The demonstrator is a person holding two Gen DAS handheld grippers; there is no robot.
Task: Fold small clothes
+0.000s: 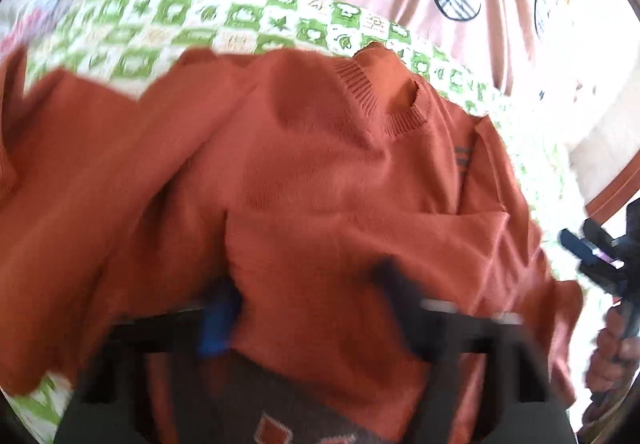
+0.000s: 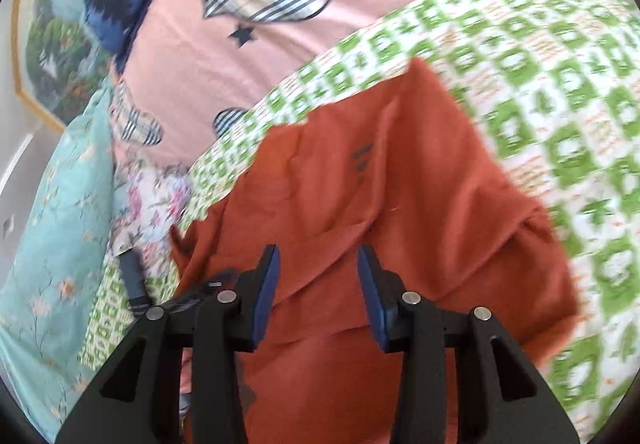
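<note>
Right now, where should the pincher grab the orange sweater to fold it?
Probably the loose sleeve lying spread out beside the orange sweater. It sticks out over the green checked blanket, so its edge is free. Come in from the outer side and pinch near the cuff end, then carry it across the body toward the ribbed collar.
</note>
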